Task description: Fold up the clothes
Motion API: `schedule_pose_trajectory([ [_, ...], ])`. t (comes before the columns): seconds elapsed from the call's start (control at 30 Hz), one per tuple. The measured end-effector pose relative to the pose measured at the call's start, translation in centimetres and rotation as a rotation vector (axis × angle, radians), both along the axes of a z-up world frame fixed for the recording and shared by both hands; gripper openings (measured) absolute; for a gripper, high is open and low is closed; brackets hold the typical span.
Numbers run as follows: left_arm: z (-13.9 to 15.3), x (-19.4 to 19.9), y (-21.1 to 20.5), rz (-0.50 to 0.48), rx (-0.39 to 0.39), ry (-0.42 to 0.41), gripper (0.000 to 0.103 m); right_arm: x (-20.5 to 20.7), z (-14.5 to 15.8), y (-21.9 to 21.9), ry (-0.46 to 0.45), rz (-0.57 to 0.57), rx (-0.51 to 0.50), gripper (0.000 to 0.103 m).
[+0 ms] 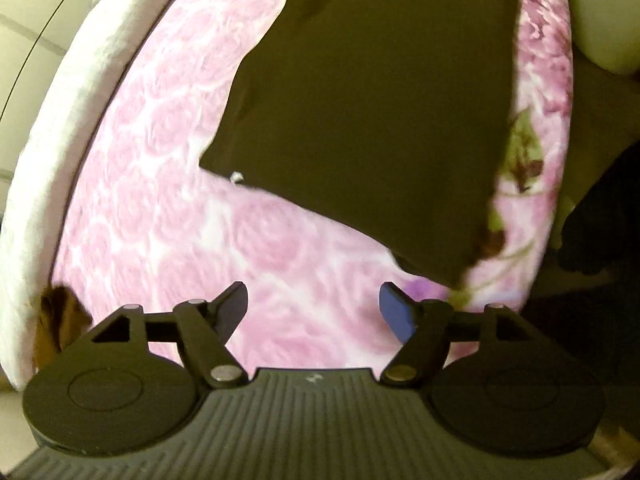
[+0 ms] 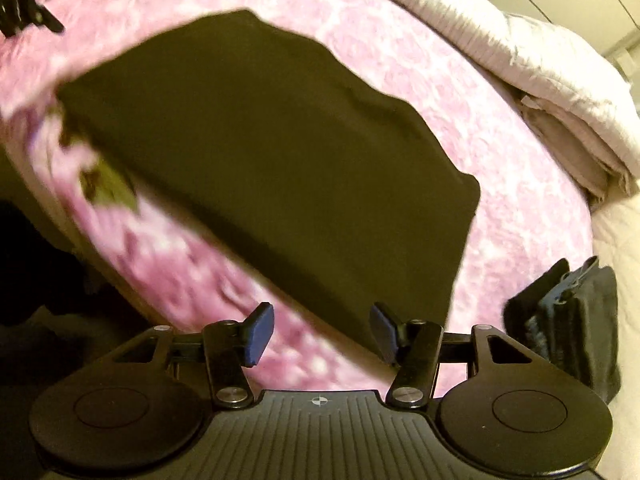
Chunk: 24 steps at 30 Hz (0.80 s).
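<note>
The garment is plain dark, probably black through the blur. The bedspread is pink with paler rose shapes and green leaves at three o'clock. The quilt is white.

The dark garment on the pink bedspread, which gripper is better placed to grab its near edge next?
Probably right: the right gripper hangs open at the dark garment edge; the open left gripper faces bare pink bedspread.
</note>
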State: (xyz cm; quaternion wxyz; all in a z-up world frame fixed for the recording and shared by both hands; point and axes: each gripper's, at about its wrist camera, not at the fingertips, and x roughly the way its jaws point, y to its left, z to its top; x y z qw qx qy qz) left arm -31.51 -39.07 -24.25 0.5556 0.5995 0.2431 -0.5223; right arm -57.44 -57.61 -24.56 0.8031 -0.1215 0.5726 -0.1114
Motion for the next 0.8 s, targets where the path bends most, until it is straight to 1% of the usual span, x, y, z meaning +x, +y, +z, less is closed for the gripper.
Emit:
schedule_pose_trajectory([
  [0.07, -0.7, 1.2, -0.4, -0.09, -0.005, -0.024, 0.069, 1.3, 0.1, 2.0, -0.026, -0.045, 0.027, 0.057],
  [0.1, -1.2, 1.8, -0.5, -0.163, -0.013, -0.045, 0.069, 2.1, 0.1, 3.1, -0.034, -0.062, 0.04, 0.057],
  [0.17, -2.4, 3.0, -0.3, -0.332, -0.031, -0.091, 0.07, 3.6, -0.1, 5.5, -0.05, -0.097, 0.066, 0.057],
  [0.27, -4.8, 5.3, 0.3, -0.626, -0.068, -0.162, 0.071, 7.1, -0.8, 9.0, -0.069, -0.157, 0.081, 0.057],
  [0.33, -6.6, 7.1, 0.5, -0.799, -0.094, -0.225, 0.071, 9.4, -1.5, 11.5, -0.082, -0.227, 0.088, 0.057],
  [0.37, -7.5, 7.9, 0.5, -0.869, -0.115, -0.256, 0.071, 10.5, -1.9, 12.6, -0.091, -0.264, 0.097, 0.057],
  [0.43, -8.9, 9.4, 0.0, -0.977, -0.158, -0.282, 0.071, 12.6, -2.9, 14.5, -0.1, -0.316, 0.108, 0.057],
  [0.5, -10.3, 10.6, -0.7, -1.052, -0.178, -0.293, 0.071, 14.5, -3.7, 16.3, -0.106, -0.355, 0.116, 0.057],
  [0.57, -11.7, 11.6, -1.7, -1.099, -0.192, -0.29, 0.071, 15.7, -4.4, 18.0, -0.104, -0.37, 0.125, 0.057],
  [0.6, -12.2, 12.1, -2.1, -1.117, -0.207, -0.283, 0.076, 16.2, -4.8, 18.8, -0.098, -0.37, 0.122, 0.057],
  [0.67, -12.8, 12.8, -2.8, -1.15, -0.24, -0.274, 0.081, 17.0, -5.8, 20.7, -0.072, -0.34, 0.065, 0.057],
  [0.73, -12.9, 13.4, -3.4, -1.172, -0.264, -0.273, 0.079, 17.4, -6.8, 22.3, -0.04, -0.3, 0.007, 0.057],
  [0.8, -13.2, 13.7, -4.1, -1.188, -0.265, -0.274, 0.068, 17.5, -8.0, 23.2, -0.016, -0.272, -0.046, 0.057],
])
